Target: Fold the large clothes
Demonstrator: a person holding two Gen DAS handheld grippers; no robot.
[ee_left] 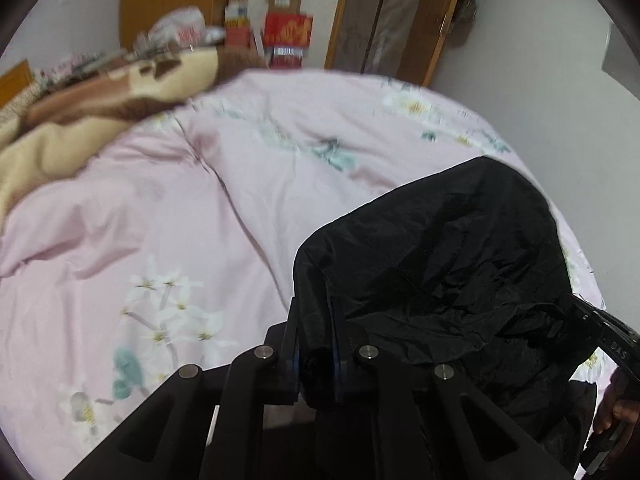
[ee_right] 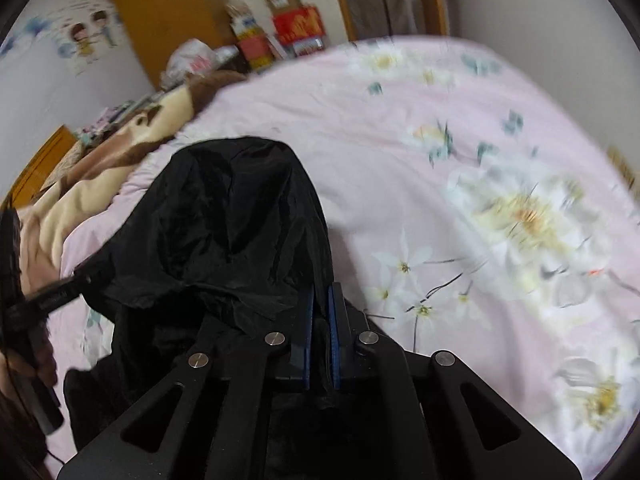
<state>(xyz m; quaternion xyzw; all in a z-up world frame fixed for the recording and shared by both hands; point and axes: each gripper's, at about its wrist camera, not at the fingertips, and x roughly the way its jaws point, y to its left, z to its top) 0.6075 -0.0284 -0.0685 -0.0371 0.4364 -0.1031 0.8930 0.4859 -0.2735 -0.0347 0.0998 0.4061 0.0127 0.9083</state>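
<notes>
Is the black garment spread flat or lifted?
Lifted: the black garment hangs bunched from the left gripper and right gripper.

Left wrist view: looks forward and down along fingers, close over bed (ee_left: 160,208), garment (ee_left: 460,264) right of centre. Right wrist view: same tilt, close, garment (ee_right: 224,220) left of centre. Shared: garment, pink bed (ee_right: 440,160), brown blanket (ee_left: 80,120), boxes (ee_right: 296,28) at far wall.
</notes>
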